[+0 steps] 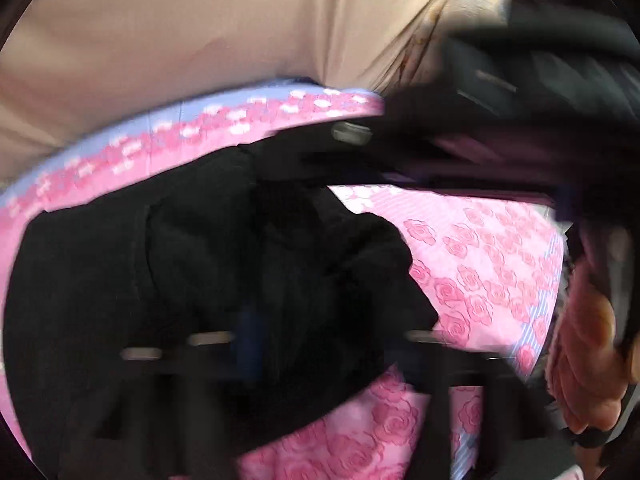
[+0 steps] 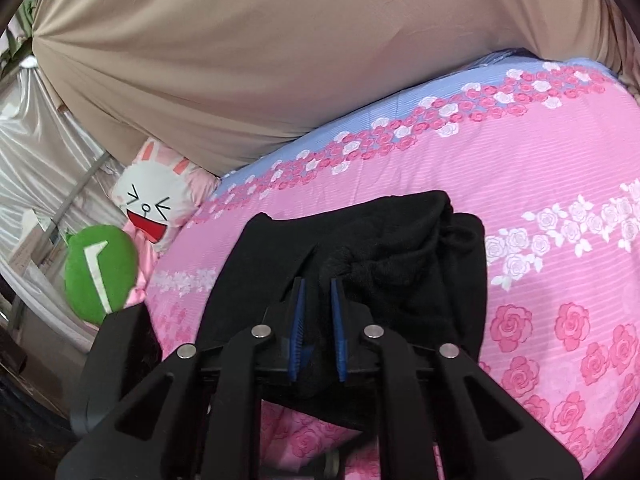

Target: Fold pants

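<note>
The black pants [image 2: 420,264] lie bunched and partly folded on a pink rose-print bed sheet [image 2: 560,208]. My right gripper [image 2: 318,312] has its blue pads close together, pinching a fold of the black fabric. In the left wrist view the pants [image 1: 200,264] fill the middle and left, heavily blurred. My left gripper [image 1: 296,344] is smeared by motion at the bottom; black cloth lies between its fingers, and its jaw state cannot be read. The right gripper's black body [image 1: 500,128] crosses the upper right of that view.
A beige curtain [image 2: 260,60] hangs behind the bed. A white rabbit cushion [image 2: 154,200] and a green round cushion [image 2: 100,276] sit at the bed's left edge. A hand [image 1: 588,360] shows at the right of the left wrist view.
</note>
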Motion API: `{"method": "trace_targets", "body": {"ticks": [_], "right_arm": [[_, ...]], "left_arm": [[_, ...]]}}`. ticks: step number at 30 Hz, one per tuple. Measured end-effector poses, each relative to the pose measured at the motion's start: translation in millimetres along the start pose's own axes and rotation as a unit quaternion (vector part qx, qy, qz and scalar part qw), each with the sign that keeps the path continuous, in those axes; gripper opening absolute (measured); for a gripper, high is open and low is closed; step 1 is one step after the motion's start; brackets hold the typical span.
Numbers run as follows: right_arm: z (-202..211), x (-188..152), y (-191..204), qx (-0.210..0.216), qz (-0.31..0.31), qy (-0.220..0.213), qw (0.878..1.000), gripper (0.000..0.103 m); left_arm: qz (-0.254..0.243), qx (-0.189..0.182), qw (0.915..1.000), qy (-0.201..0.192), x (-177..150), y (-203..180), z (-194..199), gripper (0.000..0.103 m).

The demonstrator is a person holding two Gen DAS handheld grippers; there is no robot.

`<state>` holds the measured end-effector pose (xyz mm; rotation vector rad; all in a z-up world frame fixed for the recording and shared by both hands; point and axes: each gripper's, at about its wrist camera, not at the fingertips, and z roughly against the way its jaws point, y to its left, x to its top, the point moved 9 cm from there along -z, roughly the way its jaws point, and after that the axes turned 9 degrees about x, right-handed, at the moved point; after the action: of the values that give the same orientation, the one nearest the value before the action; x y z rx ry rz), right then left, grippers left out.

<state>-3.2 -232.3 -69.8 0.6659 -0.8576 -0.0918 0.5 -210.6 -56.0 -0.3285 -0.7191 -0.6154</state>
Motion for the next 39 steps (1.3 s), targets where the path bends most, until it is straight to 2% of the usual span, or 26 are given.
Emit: {"method": "trace_targets", "body": {"ticks": [2,3,5,6,7,9,11,12,14,16,18,20,21,24,26,28,29,30,31,32,33,35,36,37,39], "right_arm": [[19.9,2.9,-11.3,-0.014,-0.009,-0.033,0.999,0.016],[28.9,3.8,-16.2,-0.016,-0.015,-0.046,0.999,0.018],[50.6,2.0,-30.7,-0.043,-0.020,-0.071,0.996,0.035],[60.1,-2.2,-42.1,-0.071,-0.018,-0.077,0.994,0.055],[62.5,-7.5,-50.1,-0.090,-0.016,-0.074,0.993,0.072],[55.1,-25.0,-66.4,-0.108,-0.022,-0.049,0.993,0.074],[45.6,-38.8,-78.4,-0.116,-0.042,-0.038,0.992,0.074],[41.9,-45.3,-81.3,-0.124,-0.049,-0.038,0.990,0.073],[36.9,-50.7,-71.5,-0.109,-0.049,-0.044,0.992,0.073],[25.7,-52.5,-46.0,-0.060,-0.041,-0.040,0.997,0.073],[14.9,-55.3,-16.2,-0.016,-0.021,-0.026,0.999,0.073],[6.0,-61.3,10.9,0.009,0.010,-0.007,1.000,0.080],[1.3,-66.4,24.5,0.012,0.035,0.002,0.999,0.087],[-11.1,-72.0,30.1,-0.041,0.078,0.010,0.996,0.089],[-16.4,-71.4,14.5,-0.069,0.066,0.008,0.995,0.089],[-23.6,-70.7,1.2,-0.062,0.038,0.013,0.997,0.089],[-32.0,-70.2,-5.1,-0.048,0.020,0.019,0.998,0.087],[-37.7,-70.3,-8.0,-0.045,0.015,0.027,0.998,0.071],[-43.2,-68.8,-9.4,-0.040,0.013,0.033,0.999,0.048],[-45.4,-66.0,-8.2,-0.021,0.001,0.036,0.999,0.038],[-41.9,-64.2,-7.4,-0.014,-0.007,0.032,0.999,0.033],[-30.5,-54.7,-8.1,-0.039,0.006,0.008,0.999,0.034],[-18.7,-50.3,-8.4,-0.066,0.025,-0.009,0.997,0.041],[-13.7,-48.9,-5.8,-0.066,0.032,-0.011,0.997,0.047],[-11.9,-46.3,4.9,-0.029,0.034,-0.005,0.999,0.056]], "left_arm": [[0.068,-0.048,0.9965,0.009,8.5,26.3,4.4,0.005],[0.093,-0.049,0.9944,-0.006,15.4,43.3,15.0,0.005],[0.130,-0.044,0.9884,-0.065,32.9,88.7,60.1,0.005],[0.154,-0.038,0.9824,-0.098,41.3,120.8,93.0,0.005],[0.168,-0.030,0.9787,-0.114,45.7,141.9,111.9,0.005],[0.197,-0.012,0.9694,-0.145,49.5,191.7,152.6,0.005],[0.216,0.030,0.9625,-0.161,41.3,236.3,184.3,0.005],[0.218,0.055,0.9601,-0.167,37.2,249.9,193.0,0.005],[0.211,0.097,0.9585,-0.165,23.2,268.4,203.0,0.004],[0.212,0.091,0.9604,-0.156,14.0,270.2,197.5,0.004],[0.204,0.068,0.9653,-0.148,9.9,259.0,186.1,0.005],[0.189,0.041,0.9717,-0.136,11.8,238.2,168.5,0.005],[0.174,0.039,0.9753,-0.130,12.4,225.6,159.2,0.005],[0.151,0.030,0.9803,-0.125,15.1,202.8,147.5,0.005],[0.149,0.018,0.9808,-0.125,19.7,190.4,145.6,0.005],[0.141,0.016,0.9818,-0.126,24.1,182.2,147.0,0.005],[0.136,0.016,0.9827,-0.124,25.9,179.1,146.9,0.005],[0.132,0.014,0.9836,-0.122,28.2,175.7,145.6,0.005],[0.126,0.011,0.9849,-0.119,29.8,169.0,143.9,0.005],[0.118,0.011,0.9862,-0.115,30.5,163.0,140.9,0.005],[0.110,0.013,0.9876,-0.111,29.6,156.0,138.4,0.005],[0.103,0.015,0.9891,-0.104,26.9,149.1,132.9,0.005],[0.103,0.015,0.9893,-0.102,26.3,147.4,130.6,0.005],[0.104,0.014,0.9894,-0.100,26.5,146.3,128.0,0.005],[0.104,0.012,0.9895,-0.100,30.1,144.2,123.6,0.005]]}}
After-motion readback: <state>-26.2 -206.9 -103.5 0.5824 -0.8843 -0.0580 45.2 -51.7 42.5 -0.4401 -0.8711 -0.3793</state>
